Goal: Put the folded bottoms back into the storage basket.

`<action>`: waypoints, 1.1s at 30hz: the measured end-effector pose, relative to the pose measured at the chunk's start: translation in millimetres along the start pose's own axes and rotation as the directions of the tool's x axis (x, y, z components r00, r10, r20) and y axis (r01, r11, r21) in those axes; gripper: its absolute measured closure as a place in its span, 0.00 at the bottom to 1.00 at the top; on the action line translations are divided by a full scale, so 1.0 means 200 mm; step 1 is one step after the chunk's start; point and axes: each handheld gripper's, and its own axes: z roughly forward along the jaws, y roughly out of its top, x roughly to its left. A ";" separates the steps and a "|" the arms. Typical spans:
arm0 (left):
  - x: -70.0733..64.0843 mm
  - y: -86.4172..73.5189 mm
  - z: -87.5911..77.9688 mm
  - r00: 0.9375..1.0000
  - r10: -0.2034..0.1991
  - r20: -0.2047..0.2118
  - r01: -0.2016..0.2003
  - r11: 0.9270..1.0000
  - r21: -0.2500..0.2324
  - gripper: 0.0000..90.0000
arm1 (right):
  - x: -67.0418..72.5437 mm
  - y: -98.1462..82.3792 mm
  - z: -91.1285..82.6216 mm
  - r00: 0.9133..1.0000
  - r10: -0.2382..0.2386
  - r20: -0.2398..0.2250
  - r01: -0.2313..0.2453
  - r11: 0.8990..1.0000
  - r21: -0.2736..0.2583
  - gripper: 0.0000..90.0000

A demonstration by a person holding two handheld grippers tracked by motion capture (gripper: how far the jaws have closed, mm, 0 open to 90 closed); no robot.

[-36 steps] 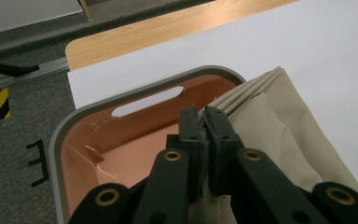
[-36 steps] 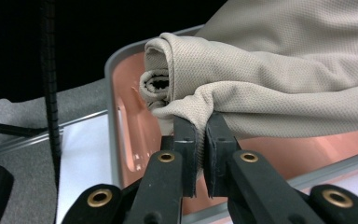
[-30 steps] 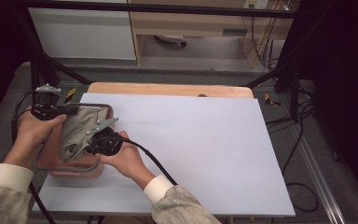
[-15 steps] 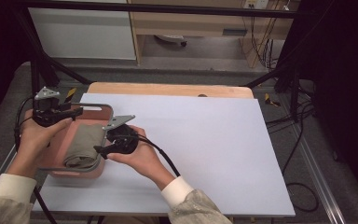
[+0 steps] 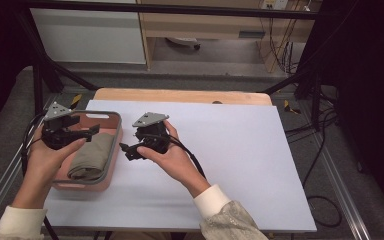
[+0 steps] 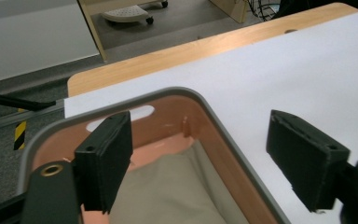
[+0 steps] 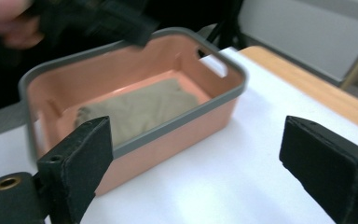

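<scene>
A salmon-pink bin with a grey rim [image 5: 114, 145] stands at the table's left edge. A folded beige cloth [image 5: 91, 155] lies loose inside it. My left gripper [image 5: 89, 132] hovers over the bin's left side and points right. Its jaws have just been opening, with nothing between them [image 6: 205, 158]; below them are the bin's rim [image 6: 223, 126] and the cloth [image 6: 168, 191]. My right gripper [image 5: 128, 151] hangs over the white tabletop just right of the bin, facing it. Its jaws have also just been opening and are empty [image 7: 200, 158], looking at the bin [image 7: 168, 135] and cloth [image 7: 140, 107].
The white table sheet [image 5: 240, 150] stretches to the right of the bin, with a wooden strip [image 5: 180, 95] along its far edge. Black frame bars and cables surround the table. The other hand's gripper [image 7: 107, 18] blurs above the bin's far rim.
Both grippers were shut on the cloth over the bin. They have opened and drawn apart, the right one rightwards off the bin and the left one leftwards. The cloth now lies in the bin.
</scene>
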 end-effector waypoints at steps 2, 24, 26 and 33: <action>-0.04 -0.02 -0.01 1.000 -0.007 0.005 0.007 1.000 0.003 0.22 | -0.02 0.00 -0.01 1.000 0.016 0.015 -0.016 1.000 -0.006 0.12; -0.23 -0.19 -0.04 0.997 -0.034 0.066 0.035 0.999 -0.019 0.13 | -0.14 0.00 -0.11 0.999 0.042 0.016 -0.042 0.999 0.004 0.08; -0.23 -0.20 -0.04 0.997 -0.036 0.066 0.037 0.999 -0.012 0.12 | -0.14 0.00 -0.12 0.999 0.047 0.015 -0.047 0.999 0.002 0.08; -0.23 -0.22 -0.03 0.997 -0.044 0.067 0.044 0.999 -0.004 0.12 | -0.18 -0.01 -0.15 0.998 0.053 0.029 -0.053 0.999 0.002 0.08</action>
